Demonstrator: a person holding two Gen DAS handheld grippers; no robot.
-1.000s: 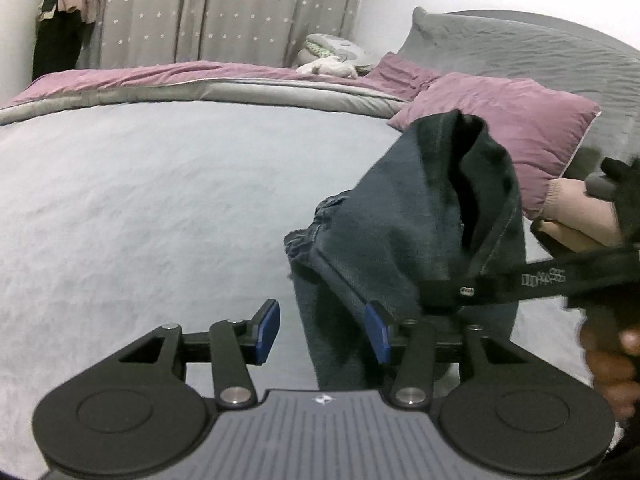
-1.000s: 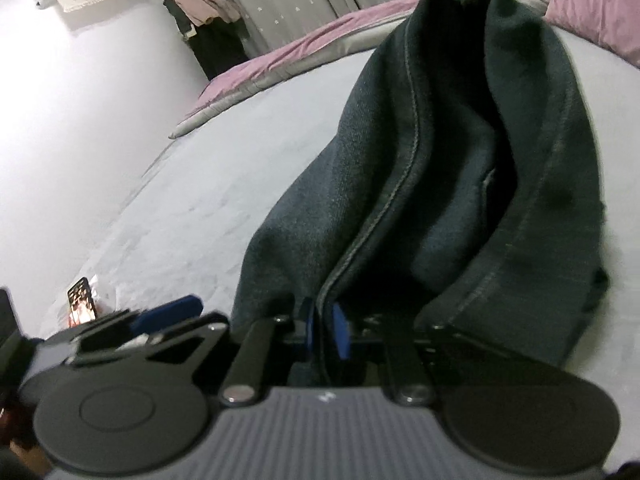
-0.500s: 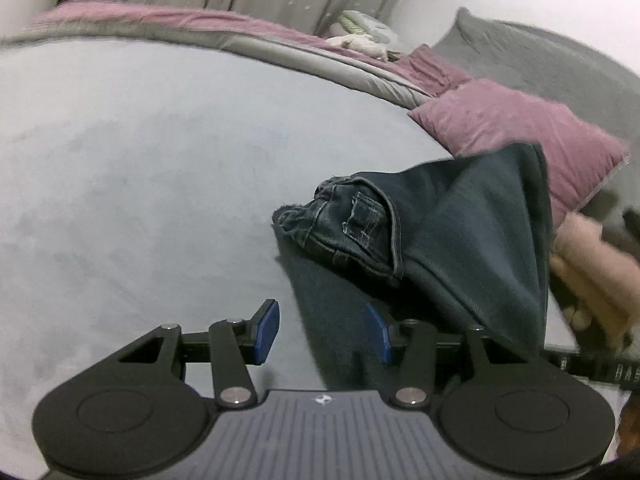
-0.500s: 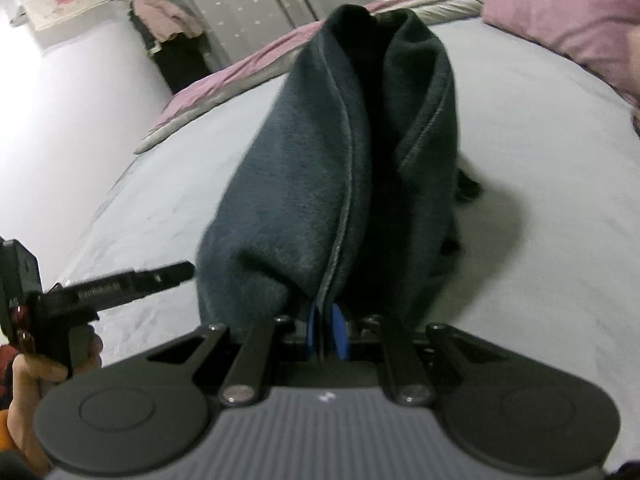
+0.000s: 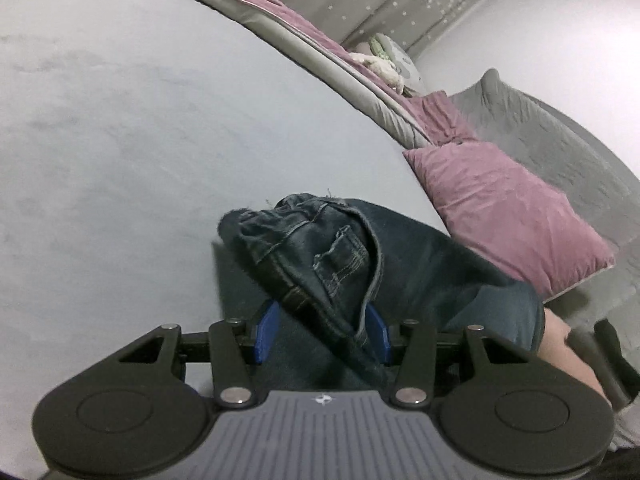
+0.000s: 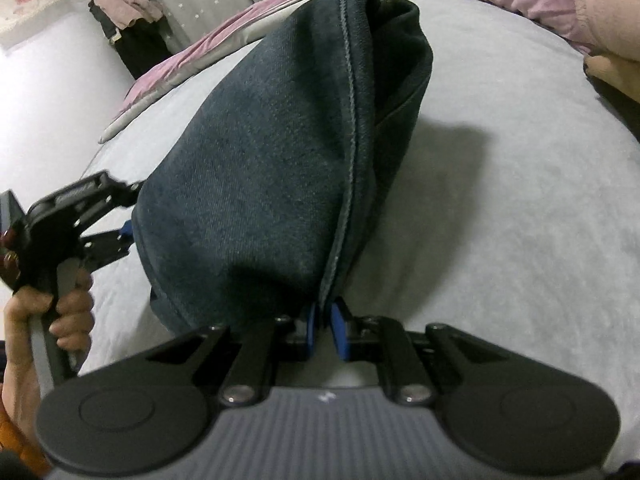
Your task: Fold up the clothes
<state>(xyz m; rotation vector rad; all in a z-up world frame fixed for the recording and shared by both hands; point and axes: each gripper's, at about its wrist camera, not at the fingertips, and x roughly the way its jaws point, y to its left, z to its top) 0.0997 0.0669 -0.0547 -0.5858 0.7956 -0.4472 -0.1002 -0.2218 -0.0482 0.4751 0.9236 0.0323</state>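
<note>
The pair of dark blue denim jeans (image 5: 420,268) lies bunched on the pale grey bedspread (image 5: 120,140), near a mauve velvet pillow (image 5: 508,216). Denim like this is heavy and fairly stiff, I'd judge; it holds a crease but drags when lifted, so the thick seams and the waistband are the sound places to take hold, not the loose middle. The right gripper (image 6: 325,332) does just that: its blue pads are pressed together on the stitched side seam, holding one end of the cloth up in a hump off the bed. The left gripper (image 5: 320,330) sits low at the waistband end, its blue fingers (image 5: 266,330) spread wide with cloth lying between them (not pinched, as far as I can see). The waistband is crumpled, a belt loop and frayed edge showing, while the raised part hangs in a smooth, doubled fold.
</note>
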